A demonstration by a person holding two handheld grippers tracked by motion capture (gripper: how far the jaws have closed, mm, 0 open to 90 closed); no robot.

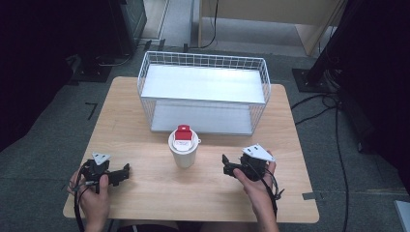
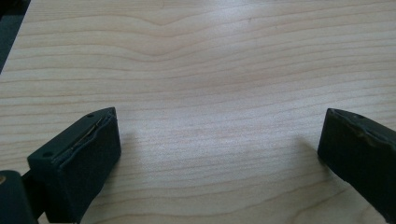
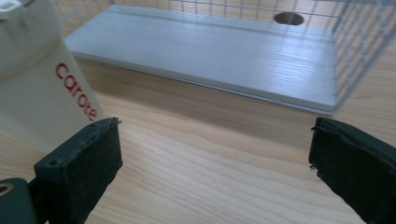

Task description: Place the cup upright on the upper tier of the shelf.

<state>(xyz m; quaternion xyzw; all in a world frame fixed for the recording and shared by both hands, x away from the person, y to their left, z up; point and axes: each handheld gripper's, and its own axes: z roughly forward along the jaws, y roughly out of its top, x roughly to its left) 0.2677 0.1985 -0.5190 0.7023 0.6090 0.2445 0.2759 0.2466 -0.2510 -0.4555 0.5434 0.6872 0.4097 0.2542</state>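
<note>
Right gripper view crops the cup (image 3: 37, 79); both tongs (image 3: 212, 158) (image 2: 219, 154) gape, empty.

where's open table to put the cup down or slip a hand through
Bare wood lies between the cup and the left gripper, between the cup and the right gripper, and along the table's near edge between the hands. It is crowded behind the cup, where the wire rack stands close.
</note>
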